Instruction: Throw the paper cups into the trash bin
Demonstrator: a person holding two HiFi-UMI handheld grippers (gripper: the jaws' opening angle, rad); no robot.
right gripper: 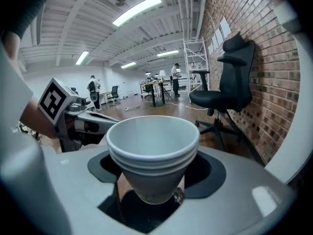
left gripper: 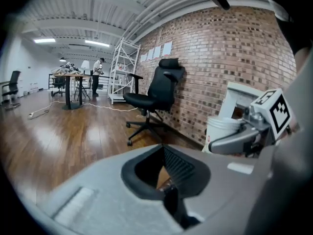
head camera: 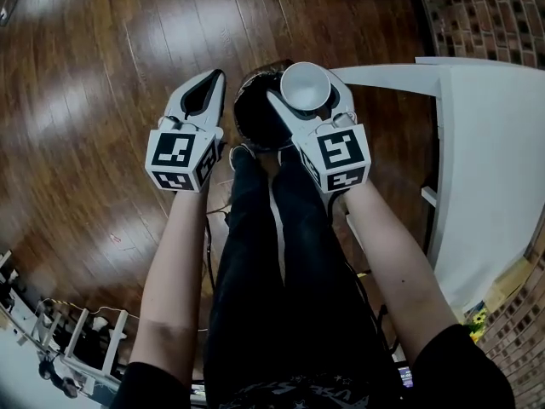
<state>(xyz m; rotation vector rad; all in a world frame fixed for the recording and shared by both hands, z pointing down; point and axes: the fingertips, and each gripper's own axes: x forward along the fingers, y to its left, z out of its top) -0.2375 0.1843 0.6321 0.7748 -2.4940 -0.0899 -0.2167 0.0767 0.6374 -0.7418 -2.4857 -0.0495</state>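
Right tongs (right gripper: 151,199): clamped on nested paper cups (right gripper: 152,146), trash bin (head camera: 255,113) below them.
Left tongs (left gripper: 171,192): closed, empty.
Risk: if I release off-centre, the cups may clip its edge and hit the floor (head camera: 102,100).
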